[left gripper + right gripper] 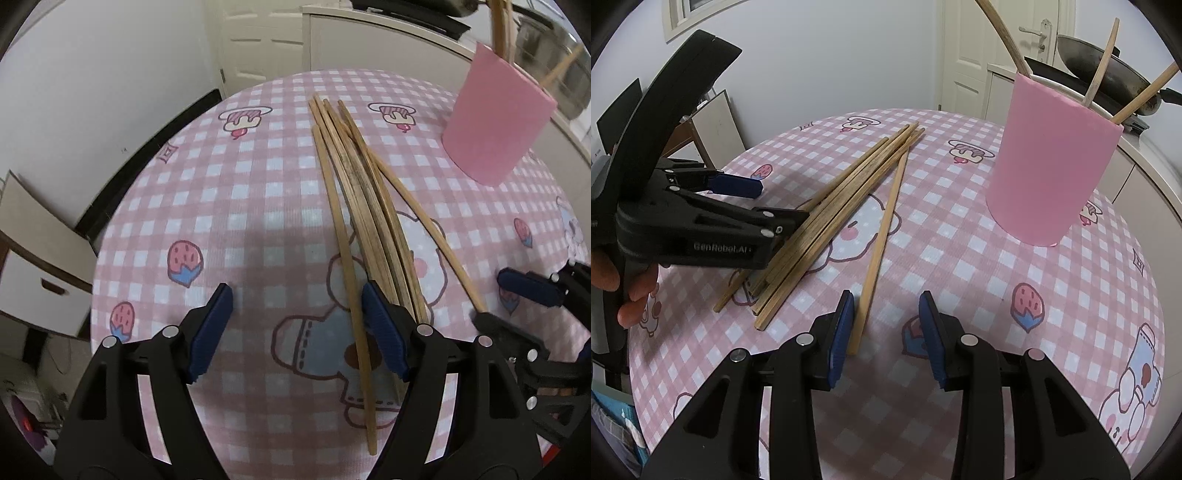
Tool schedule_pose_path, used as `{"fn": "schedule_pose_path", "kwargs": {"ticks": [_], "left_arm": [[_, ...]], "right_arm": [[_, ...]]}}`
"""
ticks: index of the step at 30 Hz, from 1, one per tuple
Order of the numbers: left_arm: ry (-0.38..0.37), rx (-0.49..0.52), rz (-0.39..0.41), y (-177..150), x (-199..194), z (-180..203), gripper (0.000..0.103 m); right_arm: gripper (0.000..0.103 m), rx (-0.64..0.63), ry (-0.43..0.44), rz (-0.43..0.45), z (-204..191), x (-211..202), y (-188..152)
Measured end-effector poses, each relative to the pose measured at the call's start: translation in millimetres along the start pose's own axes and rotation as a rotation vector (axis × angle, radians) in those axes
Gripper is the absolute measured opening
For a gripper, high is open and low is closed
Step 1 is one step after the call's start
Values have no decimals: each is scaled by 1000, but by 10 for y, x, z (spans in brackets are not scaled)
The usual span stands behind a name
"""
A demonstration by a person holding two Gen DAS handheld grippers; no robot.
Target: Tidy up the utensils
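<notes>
On the desk (960,266) with its pink checked cartoon cloth, a bundle of wooden chopsticks (364,206) lies fanned, long axes running away from the holder's side toward the far edge. The left gripper (295,328) stands released, its fingers (384,332) wide; one stick lies between them, just inside the right finger. The right gripper (886,332) is also released, and a lone wooden chopstick (882,236) lies just beside its left finger, angled toward the bundle's far tips. A tall pink cylindrical holder (1049,162), upright to the right, has sticks in it.
</notes>
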State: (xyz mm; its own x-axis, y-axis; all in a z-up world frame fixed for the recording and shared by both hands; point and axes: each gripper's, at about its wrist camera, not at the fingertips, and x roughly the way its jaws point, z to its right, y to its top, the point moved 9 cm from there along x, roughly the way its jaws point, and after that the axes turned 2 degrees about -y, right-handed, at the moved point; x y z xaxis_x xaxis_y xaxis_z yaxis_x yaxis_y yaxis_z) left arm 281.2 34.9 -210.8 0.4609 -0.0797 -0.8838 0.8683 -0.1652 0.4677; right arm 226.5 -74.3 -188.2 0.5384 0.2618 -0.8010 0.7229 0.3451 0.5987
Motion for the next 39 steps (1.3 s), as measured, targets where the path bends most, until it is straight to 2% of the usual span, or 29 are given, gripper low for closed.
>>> {"fn": "schedule_pose_path", "kwargs": {"ticks": [2,3,4,5,6,8,13,17,26,28,30,31,39], "left_arm": [[-9,-5,11,30,11,0,68],[-20,6,27,53,-1,42,51],[-27,19,34,64,-11,76,42],[-35,38,36,73,-27,140,26],[-37,52,36,71,-39,192,15],[-37,74,43,36,-59,254,8],[-109,15,66,-134,-169,177,7],[-125,14,70,-348,-314,119,6],[-214,7,21,-724,-495,89,6],[-245,-21,15,-689,-479,83,6],[-261,-48,7,-577,-412,103,7],[-262,-51,7,-520,-389,116,7],[-238,-52,-12,-101,-161,128,9]], "right_arm": [[34,1,-2,1,3,1,2],[34,0,-3,1,1,5,3],[34,-5,-8,2,-2,5,2],[29,-8,-12,2,3,5,0],[20,-18,-22,3,3,0,-6],[7,-21,-21,0,19,-21,-31],[5,-14,-24,-13,133,-136,-170],[5,-10,-9,-32,214,-295,-370],[6,-36,16,-126,188,-584,-738],[9,-8,16,-118,224,-580,-691],[26,34,31,-113,237,-518,-612],[28,44,38,-105,238,-474,-541],[29,19,25,-104,228,-30,-10]]}}
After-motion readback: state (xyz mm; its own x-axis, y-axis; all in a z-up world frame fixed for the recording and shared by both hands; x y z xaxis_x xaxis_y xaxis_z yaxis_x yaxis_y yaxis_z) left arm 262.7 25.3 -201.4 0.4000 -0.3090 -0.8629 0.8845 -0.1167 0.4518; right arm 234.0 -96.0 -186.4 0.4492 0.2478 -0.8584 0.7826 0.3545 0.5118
